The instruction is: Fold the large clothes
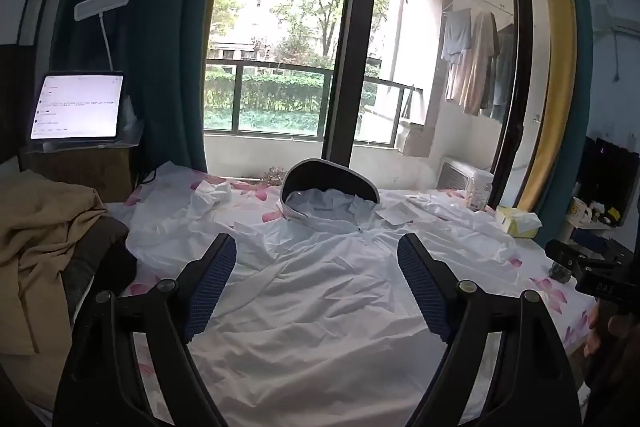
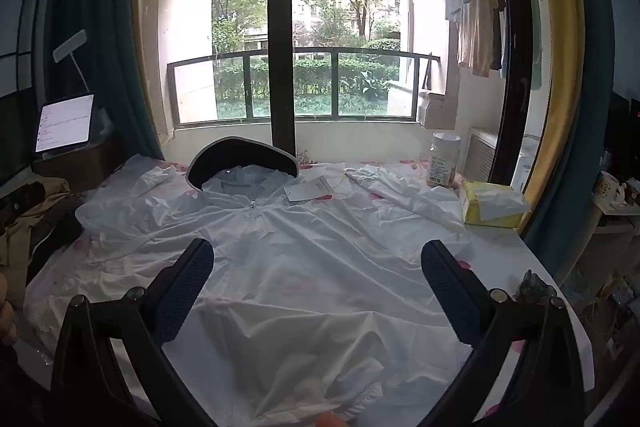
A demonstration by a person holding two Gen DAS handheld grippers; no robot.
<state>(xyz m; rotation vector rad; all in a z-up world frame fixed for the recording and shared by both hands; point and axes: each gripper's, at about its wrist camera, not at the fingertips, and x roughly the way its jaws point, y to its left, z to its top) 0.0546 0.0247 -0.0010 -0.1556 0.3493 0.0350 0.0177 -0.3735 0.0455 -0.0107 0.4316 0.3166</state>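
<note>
Daylit bed (image 2: 520,251) holds a thin, limp white jacket (image 2: 304,267); grab a sleeve (image 2: 400,187). Left tool (image 1: 316,283) and right tool (image 2: 316,287) gape empty.

A white jacket (image 2: 304,267) is lying on a white sheet (image 1: 560,291) showing pink flowers; its hood brim (image 2: 240,151) is looking black, perhaps grey-edged.

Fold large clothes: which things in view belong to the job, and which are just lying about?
Job: white hooded jacket spread flat, left gripper, right gripper, both open.
Lying about: jar, tissue pack, tablet, tan garment, paper tag.
</note>
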